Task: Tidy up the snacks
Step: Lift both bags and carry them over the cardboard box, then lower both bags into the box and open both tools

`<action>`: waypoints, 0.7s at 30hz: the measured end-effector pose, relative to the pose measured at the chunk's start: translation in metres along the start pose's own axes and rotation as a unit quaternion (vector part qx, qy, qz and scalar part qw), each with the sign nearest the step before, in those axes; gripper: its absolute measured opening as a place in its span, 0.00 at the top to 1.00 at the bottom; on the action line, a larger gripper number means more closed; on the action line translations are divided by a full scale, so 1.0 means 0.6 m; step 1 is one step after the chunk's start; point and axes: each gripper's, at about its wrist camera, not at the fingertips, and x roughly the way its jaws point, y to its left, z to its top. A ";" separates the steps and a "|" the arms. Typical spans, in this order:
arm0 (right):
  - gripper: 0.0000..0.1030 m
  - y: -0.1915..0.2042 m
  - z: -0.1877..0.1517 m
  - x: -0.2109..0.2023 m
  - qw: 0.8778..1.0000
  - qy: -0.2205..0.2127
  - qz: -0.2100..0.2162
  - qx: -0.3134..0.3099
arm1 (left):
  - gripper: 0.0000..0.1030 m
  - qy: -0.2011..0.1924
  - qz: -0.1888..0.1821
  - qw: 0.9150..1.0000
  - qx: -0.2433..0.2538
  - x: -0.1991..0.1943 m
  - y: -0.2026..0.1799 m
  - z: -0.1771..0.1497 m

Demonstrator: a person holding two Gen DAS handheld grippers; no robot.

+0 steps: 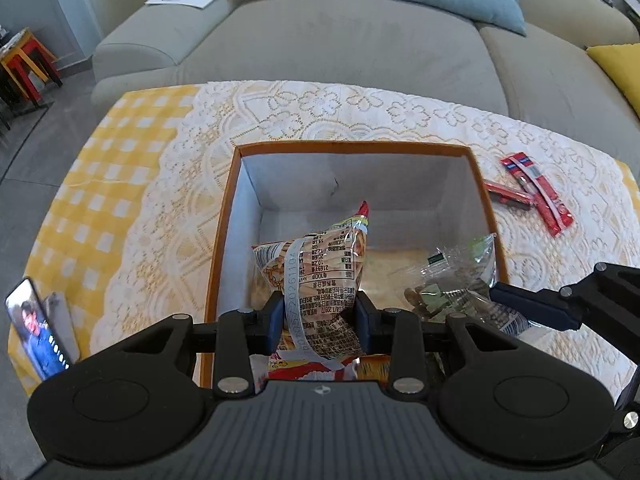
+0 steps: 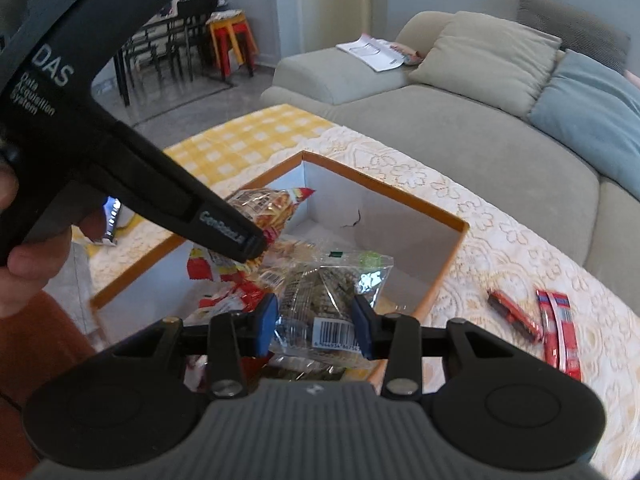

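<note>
Our left gripper (image 1: pixel 319 322) is clamped on a chip bag (image 1: pixel 320 276) that stands inside the box (image 1: pixel 224 216). Our right gripper (image 2: pixel 316 326) pinches a clear bag (image 2: pixel 324 300) over the same box, just beside the chip bag. Both bags sit within the box walls. Red sticks (image 1: pixel 536 194) lie on the lace cloth (image 1: pixel 168 184), right of the box, apart from it. A phone (image 1: pixel 34 328) leans at the table's left edge.

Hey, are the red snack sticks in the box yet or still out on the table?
Out. The red snack sticks lie on the lace cloth to the right of the box, outside its orange rim.
</note>
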 end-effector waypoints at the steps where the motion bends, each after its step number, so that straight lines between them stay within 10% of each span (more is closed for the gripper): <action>1: 0.62 -0.006 0.007 0.011 1.000 0.006 0.001 -0.002 | 0.61 0.002 0.001 1.000 0.003 0.009 -0.001 0.008; 21: 0.62 -0.063 0.067 0.176 0.995 0.095 0.007 -0.022 | 0.56 0.046 0.013 0.998 0.028 0.140 0.003 0.091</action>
